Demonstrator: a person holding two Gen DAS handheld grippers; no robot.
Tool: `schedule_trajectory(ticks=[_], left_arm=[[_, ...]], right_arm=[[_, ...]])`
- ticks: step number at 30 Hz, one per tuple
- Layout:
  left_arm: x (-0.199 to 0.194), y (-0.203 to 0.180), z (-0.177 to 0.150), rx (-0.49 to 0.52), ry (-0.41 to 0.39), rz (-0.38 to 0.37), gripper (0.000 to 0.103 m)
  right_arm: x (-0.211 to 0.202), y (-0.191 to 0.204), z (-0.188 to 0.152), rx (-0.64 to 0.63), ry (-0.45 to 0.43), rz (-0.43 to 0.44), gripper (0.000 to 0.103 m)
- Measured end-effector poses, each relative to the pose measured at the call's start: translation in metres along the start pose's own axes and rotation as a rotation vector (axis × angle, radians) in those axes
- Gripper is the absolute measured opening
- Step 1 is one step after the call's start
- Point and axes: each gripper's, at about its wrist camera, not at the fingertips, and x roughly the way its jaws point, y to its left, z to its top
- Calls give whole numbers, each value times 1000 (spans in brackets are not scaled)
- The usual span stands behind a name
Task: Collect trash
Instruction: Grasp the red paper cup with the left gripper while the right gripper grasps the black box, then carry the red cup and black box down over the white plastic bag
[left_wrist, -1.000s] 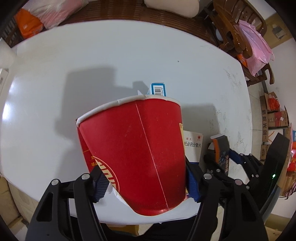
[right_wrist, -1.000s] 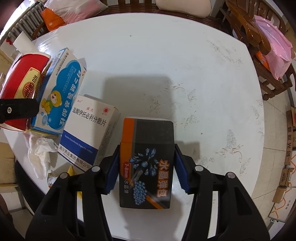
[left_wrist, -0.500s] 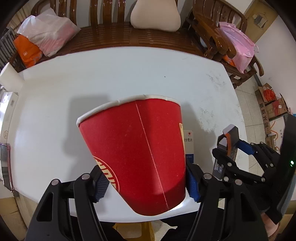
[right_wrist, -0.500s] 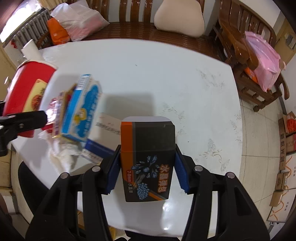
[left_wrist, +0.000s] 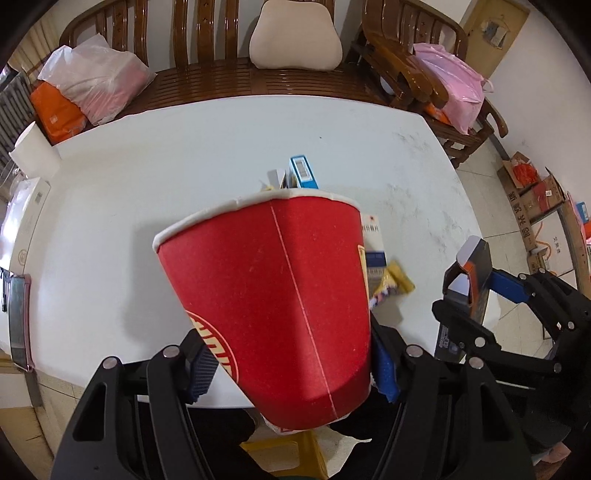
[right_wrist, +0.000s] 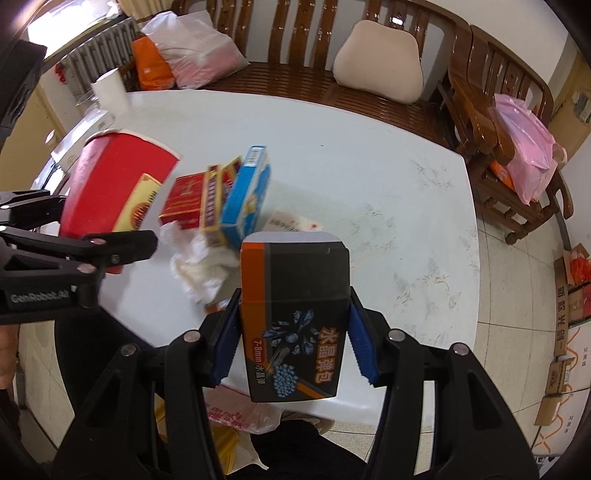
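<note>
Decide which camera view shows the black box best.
The right wrist view: the black box faces the camera, held between the right tongs, print showing. The left wrist view shows only its edge at the right.

- White table (right_wrist: 369, 173) is carrying a white box (right_wrist: 291, 223) lying flat and a crumpled tissue (right_wrist: 201, 266).
- A yellow wrapper (left_wrist: 393, 284) is lying beside the box.
- A paper roll (right_wrist: 109, 90) is standing at the far corner.

Bright, even indoor light; soft shadows on the white table (left_wrist: 184, 177); fisheye-bent edges; motion-blurred boxes (right_wrist: 221, 195).
</note>
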Motion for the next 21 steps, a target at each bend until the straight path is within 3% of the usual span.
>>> schedule_trajectory(ticks=[9, 16, 21], left_arm=[[-10, 11, -52, 31, -60, -11, 66], [0, 15, -96, 48, -50, -27, 66], [2, 14, -129, 89, -133, -7, 66]], right_arm=[[-16, 35, -46, -35, -45, 10, 53], [-14, 63, -85, -50, -66, 17, 53], [-12, 77, -115, -50, -105, 0, 53]])
